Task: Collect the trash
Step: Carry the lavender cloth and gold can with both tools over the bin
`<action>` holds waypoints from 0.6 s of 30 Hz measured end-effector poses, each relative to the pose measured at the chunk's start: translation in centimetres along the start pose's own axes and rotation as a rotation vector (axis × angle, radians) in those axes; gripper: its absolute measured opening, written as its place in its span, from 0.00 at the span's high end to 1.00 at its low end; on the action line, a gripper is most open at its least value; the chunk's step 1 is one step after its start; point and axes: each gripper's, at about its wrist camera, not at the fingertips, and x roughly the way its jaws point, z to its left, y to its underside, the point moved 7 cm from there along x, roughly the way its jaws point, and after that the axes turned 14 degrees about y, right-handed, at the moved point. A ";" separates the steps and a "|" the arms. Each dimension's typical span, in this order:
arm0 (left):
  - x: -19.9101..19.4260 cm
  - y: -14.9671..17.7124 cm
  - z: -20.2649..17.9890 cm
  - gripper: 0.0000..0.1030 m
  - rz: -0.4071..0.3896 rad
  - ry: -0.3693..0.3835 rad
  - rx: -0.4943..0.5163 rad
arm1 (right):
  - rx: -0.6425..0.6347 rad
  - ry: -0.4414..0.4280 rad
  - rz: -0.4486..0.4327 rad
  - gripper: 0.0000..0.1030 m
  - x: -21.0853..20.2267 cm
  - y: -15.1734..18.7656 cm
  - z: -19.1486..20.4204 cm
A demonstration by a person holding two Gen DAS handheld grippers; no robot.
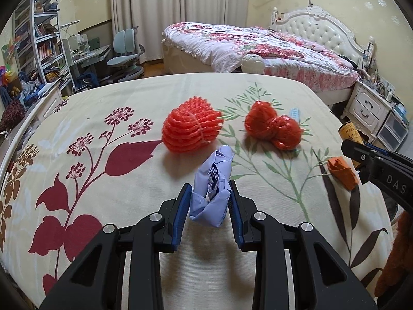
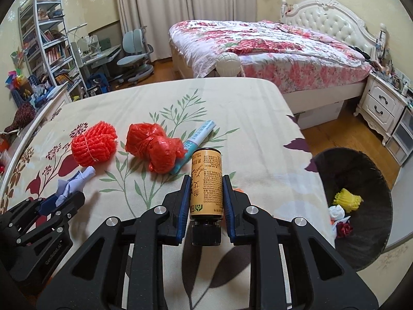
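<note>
Holding one piece of trash in each pair of tongs, we judge the step in hand to be carrying both loads to the bin. Our left tongs (image 1: 209, 201) are clamped narrow on the crumpled lilac paper (image 1: 212, 193), whose loose end pokes out toward 12 o'clock; our right tongs (image 2: 206, 196) are closed on the tan bottle (image 2: 206, 183), pads pressing its label, black cap toward us. In the right wrist view the black trash bin (image 2: 371, 235) stands on the floor at about 4 o'clock of the bottle, just off the edge of the flower-print surface (image 2: 247, 118), with a yellow scrap and other bits already inside. To do this well we should keep both grips firm, lift clear of the cloth, swing the bottle right over the rim before letting go, and bring the paper across without snagging that free end. Left behind for later are the red foam net (image 1: 192, 126), the red plastic bag (image 1: 273, 126), the blue-white tube (image 2: 198, 146) beside it, and a small orange scrap (image 1: 342, 171) at 3 o'clock in the left view.
</note>
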 end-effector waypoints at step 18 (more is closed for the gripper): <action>1.8 -1.5 -8.7 0.70 -0.012 0.099 0.110 | 0.113 0.130 -0.002 0.78 -0.4 1.9 -9.6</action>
